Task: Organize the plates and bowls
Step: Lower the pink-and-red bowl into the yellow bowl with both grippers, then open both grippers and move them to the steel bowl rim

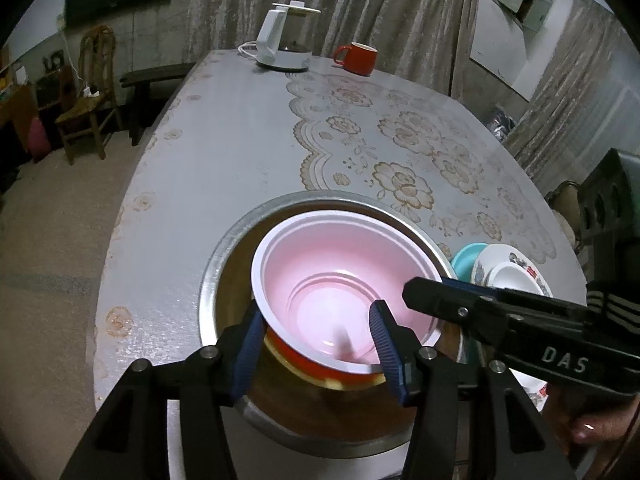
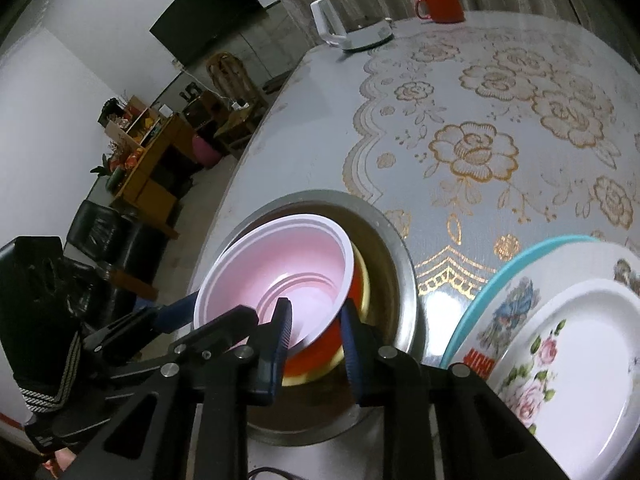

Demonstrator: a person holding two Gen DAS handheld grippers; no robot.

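Observation:
A pink bowl (image 1: 340, 280) with a white rim sits tilted on a red bowl (image 1: 320, 366) and a yellow one, all inside a large metal basin (image 1: 224, 264). My left gripper (image 1: 316, 336) is open, its fingers straddling the pink bowl's near rim. My right gripper (image 2: 316, 340) is open too, its fingers astride the same bowl (image 2: 280, 276) at the rim's right side; it shows in the left wrist view (image 1: 440, 300). A stack of plates (image 2: 560, 340) lies right of the basin (image 2: 400, 248): a white floral plate on a patterned plate on a teal one.
A white kettle (image 1: 280, 40) and a red mug (image 1: 358, 58) stand at the table's far end. The table edge (image 1: 120, 240) runs along the left, with a chair (image 1: 88, 92) and bench beyond.

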